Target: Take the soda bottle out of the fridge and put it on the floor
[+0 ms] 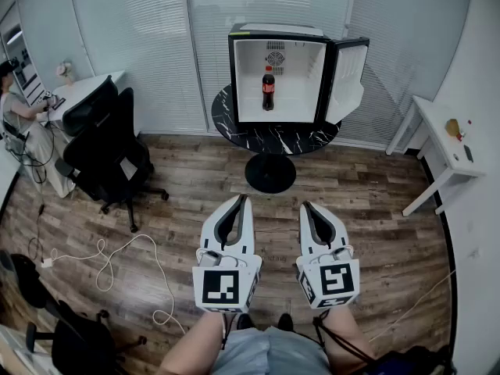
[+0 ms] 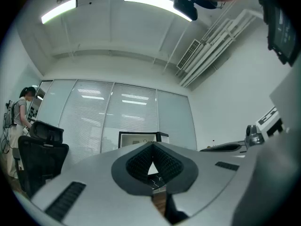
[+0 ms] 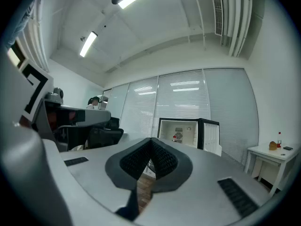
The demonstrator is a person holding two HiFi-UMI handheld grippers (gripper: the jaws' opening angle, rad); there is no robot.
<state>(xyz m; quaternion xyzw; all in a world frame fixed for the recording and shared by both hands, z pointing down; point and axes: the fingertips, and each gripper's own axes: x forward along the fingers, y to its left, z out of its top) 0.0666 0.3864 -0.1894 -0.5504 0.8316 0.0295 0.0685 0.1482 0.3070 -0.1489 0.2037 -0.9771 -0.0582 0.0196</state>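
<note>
A dark soda bottle point(image 1: 268, 89) with a red label stands upright inside the small white fridge point(image 1: 278, 53). The fridge's door point(image 1: 347, 80) hangs open to the right. It sits on a round black marble table point(image 1: 269, 135) some way ahead of me. Both grippers hang low over the wooden floor, well short of the table. My left gripper point(image 1: 244, 199) is shut with nothing in it, and so is my right gripper point(image 1: 306, 206). The right gripper view looks past the shut right gripper point(image 3: 151, 144) to the fridge point(image 3: 184, 133) and the bottle point(image 3: 177, 136). The left gripper point(image 2: 153, 146) has its pads together.
Black office chairs point(image 1: 109, 151) stand at the left by a white desk point(image 1: 78, 92), where a person point(image 1: 14, 109) sits. A white side table point(image 1: 445, 143) stands against the right wall. A white cable point(image 1: 109, 258) lies on the floor at the left, near another chair point(image 1: 66, 330).
</note>
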